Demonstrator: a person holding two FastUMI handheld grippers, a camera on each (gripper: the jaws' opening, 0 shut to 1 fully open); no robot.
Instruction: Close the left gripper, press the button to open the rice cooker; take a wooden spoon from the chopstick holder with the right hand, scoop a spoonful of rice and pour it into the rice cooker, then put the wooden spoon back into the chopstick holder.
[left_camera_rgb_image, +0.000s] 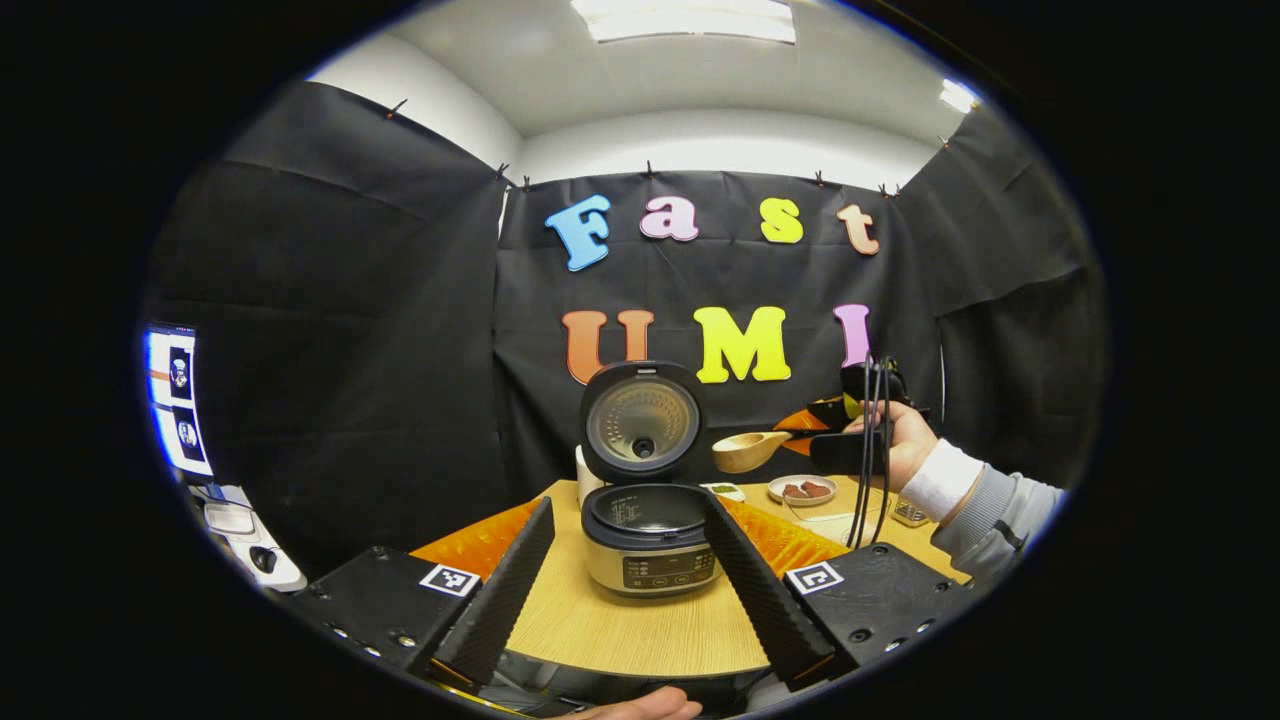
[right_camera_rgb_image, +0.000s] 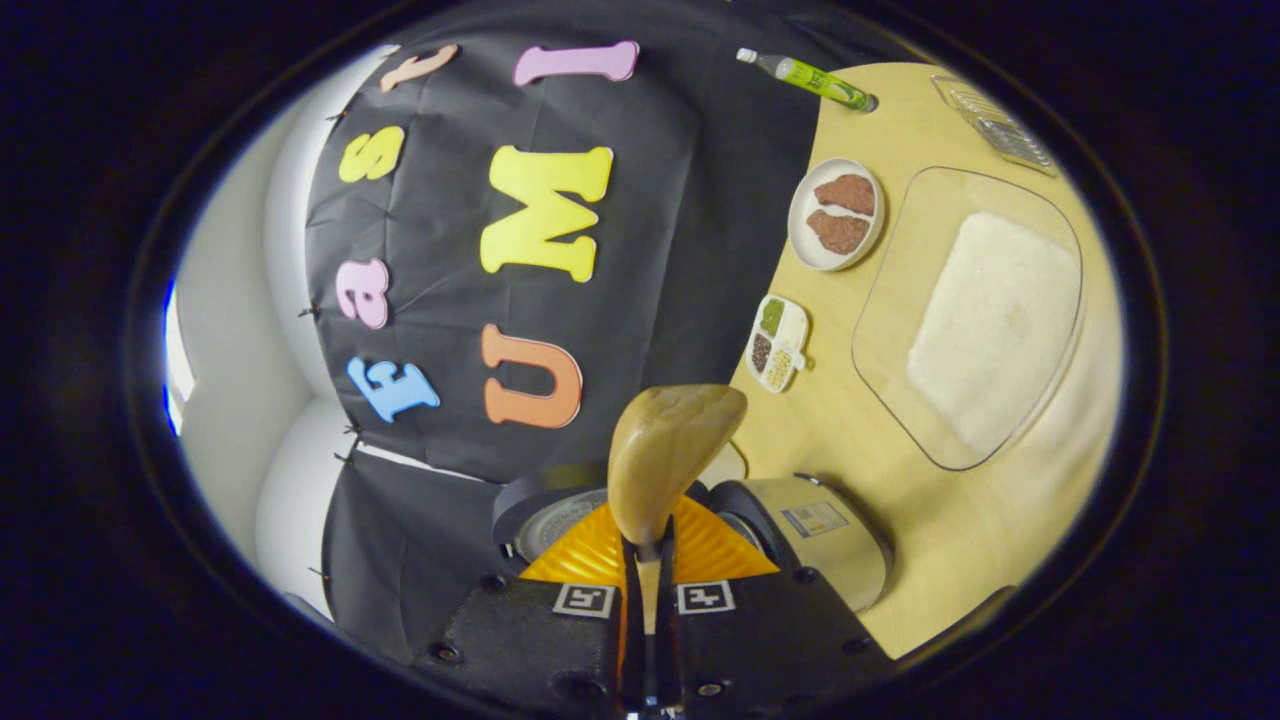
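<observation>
My right gripper (right_camera_rgb_image: 648, 560) pinches the spoon (right_camera_rgb_image: 665, 455) handle; stiff, light wood. Left gripper (left_camera_rgb_image: 628, 570) is spread before the cooker (left_camera_rgb_image: 650, 535).

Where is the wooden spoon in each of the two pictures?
Left gripper view: the light brown wooden spoon is right of centre, held in the air by the right gripper, beside the open lid of the rice cooker.
Right gripper view: the wooden spoon is at bottom centre, its handle clamped between the gripper's fingers.
Shared landmark: the silver rice cooker with its lid open.
</observation>
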